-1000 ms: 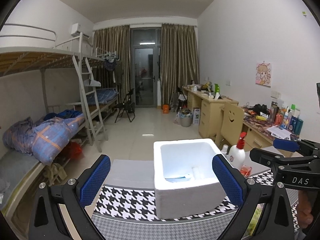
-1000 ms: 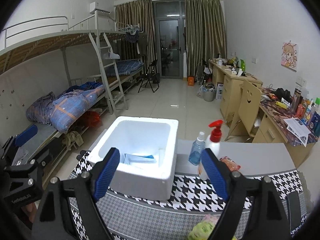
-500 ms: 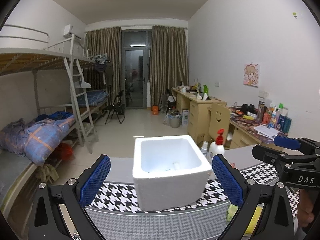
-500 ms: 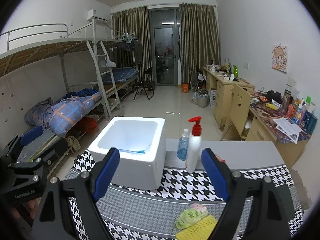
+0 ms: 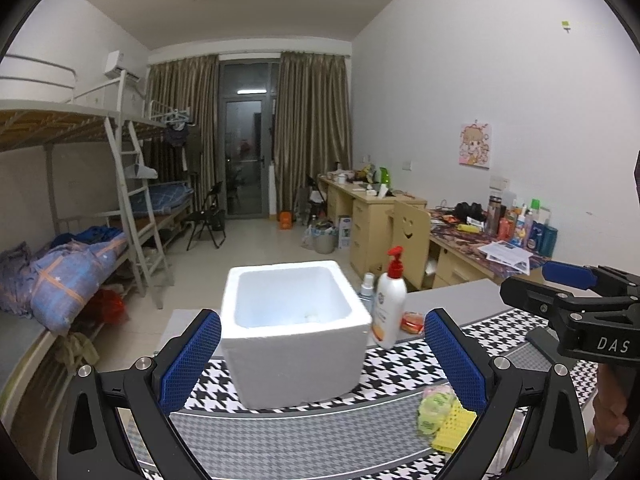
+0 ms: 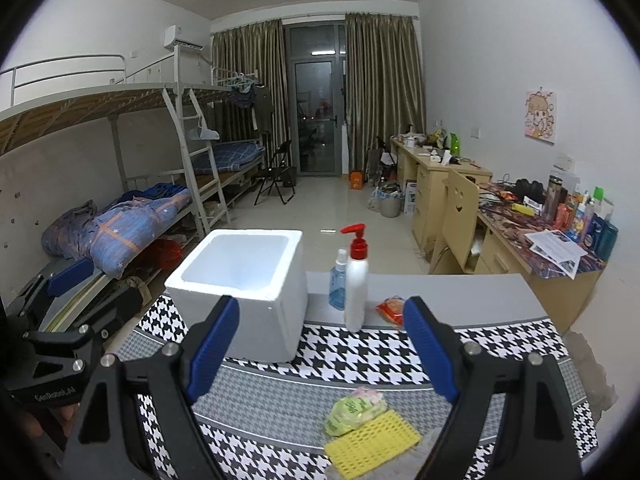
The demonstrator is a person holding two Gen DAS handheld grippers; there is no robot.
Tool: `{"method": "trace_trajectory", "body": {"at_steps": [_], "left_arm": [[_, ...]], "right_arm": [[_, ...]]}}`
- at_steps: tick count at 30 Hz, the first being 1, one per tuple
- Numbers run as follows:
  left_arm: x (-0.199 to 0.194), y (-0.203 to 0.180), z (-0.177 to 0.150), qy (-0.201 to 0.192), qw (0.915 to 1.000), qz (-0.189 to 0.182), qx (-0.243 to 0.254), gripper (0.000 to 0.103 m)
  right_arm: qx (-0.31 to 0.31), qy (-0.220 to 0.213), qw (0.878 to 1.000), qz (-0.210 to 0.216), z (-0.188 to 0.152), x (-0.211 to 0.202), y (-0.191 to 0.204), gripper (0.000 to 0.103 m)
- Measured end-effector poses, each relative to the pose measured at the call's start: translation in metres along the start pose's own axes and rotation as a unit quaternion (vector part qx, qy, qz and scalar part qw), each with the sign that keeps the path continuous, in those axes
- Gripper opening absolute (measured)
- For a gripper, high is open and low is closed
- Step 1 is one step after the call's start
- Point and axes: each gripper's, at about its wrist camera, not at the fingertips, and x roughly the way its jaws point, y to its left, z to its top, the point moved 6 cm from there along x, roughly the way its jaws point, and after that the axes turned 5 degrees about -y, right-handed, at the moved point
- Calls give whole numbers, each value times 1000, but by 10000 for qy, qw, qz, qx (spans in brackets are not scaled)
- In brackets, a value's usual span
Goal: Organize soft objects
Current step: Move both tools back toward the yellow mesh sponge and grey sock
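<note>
The work surface is a grey table (image 6: 460, 292) covered in front by a black-and-white houndstooth cloth (image 6: 360, 356) with a grey patterned band. The room is a dormitory: bunk beds (image 6: 120, 120) along the left wall, desks (image 6: 440, 172) along the right wall, curtains (image 6: 380, 80) and a glass door at the far end.

Landmark: a white foam box (image 6: 248, 292), open at the top, stands upright on the cloth. Just right of the box stand a white pump bottle (image 6: 357, 288) with a red top and, behind it, a small blue spray bottle (image 6: 337, 284), both upright. A red packet (image 6: 392, 306) lies right of the bottles on the bare table.

Task items: a yellow sponge (image 6: 372, 440) and a green soft packet (image 6: 354, 406) lie on the cloth in front of the box and to its right, nearer the camera, touching each other. The sponge lies flat, its long axis running diagonally from near left to far right. The packet lies just behind it, similarly slanted.

The left gripper (image 5: 322, 360) has its jaws wide apart, holding nothing; the box shows between the blue pads (image 5: 192, 360) but is beyond them. The right gripper (image 6: 322, 352) is likewise spread wide and empty, above the cloth, with the sponge and packet below and between its fingers, untouched.
</note>
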Motion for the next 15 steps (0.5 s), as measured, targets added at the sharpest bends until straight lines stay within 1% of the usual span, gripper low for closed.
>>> {"method": "trace_trajectory", "body": {"at_steps": [11, 15], "left_arm": [[-4, -32, -15, 5, 9993, -361, 24, 102], [-4, -42, -20, -25, 9991, -426, 68, 102]], "right_arm": [[57, -139, 9996, -258, -18, -24, -24, 87], [63, -150, 9991, -392, -26, -29, -34, 87]]}}
